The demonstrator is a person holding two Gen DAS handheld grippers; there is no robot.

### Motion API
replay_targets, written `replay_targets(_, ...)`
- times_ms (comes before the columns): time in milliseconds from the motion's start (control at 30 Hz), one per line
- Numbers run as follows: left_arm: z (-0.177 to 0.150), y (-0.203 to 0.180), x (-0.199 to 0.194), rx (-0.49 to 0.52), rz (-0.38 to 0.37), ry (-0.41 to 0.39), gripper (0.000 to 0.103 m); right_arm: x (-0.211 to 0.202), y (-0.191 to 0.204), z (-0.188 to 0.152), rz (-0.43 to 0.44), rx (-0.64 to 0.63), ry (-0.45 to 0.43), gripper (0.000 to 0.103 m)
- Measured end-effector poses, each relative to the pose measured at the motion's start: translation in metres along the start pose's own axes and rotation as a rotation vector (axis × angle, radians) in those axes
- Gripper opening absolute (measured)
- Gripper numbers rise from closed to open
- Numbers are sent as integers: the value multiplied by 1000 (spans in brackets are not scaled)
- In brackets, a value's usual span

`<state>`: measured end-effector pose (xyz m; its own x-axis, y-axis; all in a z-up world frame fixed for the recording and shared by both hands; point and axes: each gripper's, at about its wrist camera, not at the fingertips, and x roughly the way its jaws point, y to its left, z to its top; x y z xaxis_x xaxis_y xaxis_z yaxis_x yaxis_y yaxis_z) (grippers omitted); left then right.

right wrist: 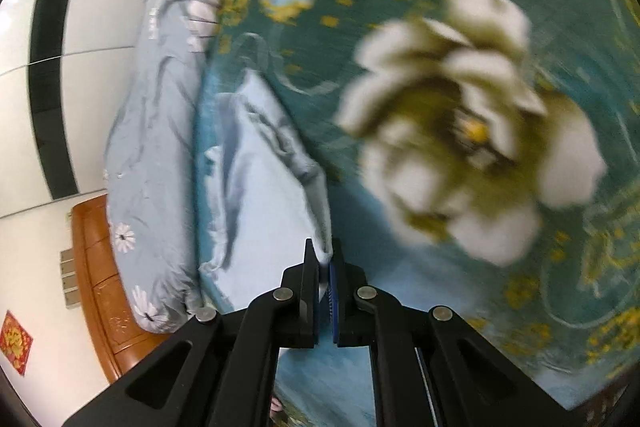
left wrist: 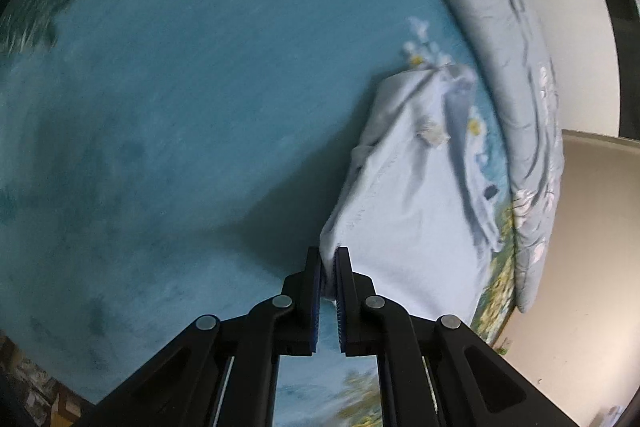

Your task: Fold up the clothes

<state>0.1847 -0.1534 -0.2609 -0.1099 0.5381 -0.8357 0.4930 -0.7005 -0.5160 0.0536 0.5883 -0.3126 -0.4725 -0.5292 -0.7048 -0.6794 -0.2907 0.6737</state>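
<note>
Garment [left wrist: 404, 187]: pale blue, spread on the bedspread [left wrist: 180, 87] beside the pillow [left wrist: 500, 27]. One edge is clamped in the left gripper [left wrist: 329, 259], another in the right gripper [right wrist: 325, 261], both jaws pressed together on cloth. From each gripper the garment's length runs forward, away from the jaws.
</note>
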Motion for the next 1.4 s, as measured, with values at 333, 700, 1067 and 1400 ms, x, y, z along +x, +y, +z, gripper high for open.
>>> replay_targets(333, 13, -42, -4, 200, 96, 30, 39, 0, 15, 13, -95, -119, 7, 8)
replay_targets(700, 100, -169, 32, 650, 254, -42, 46, 27, 119, 80, -210, -562, 19, 14)
replay_targets(1067, 122, -211, 79, 918, 323, 47, 43, 114, 171, 102, -434, -985, 216, 24)
replay_targets(1400, 131, -201, 67, 898, 242, 100, 9, 127, 176, 107, -353, -979, 288, 22)
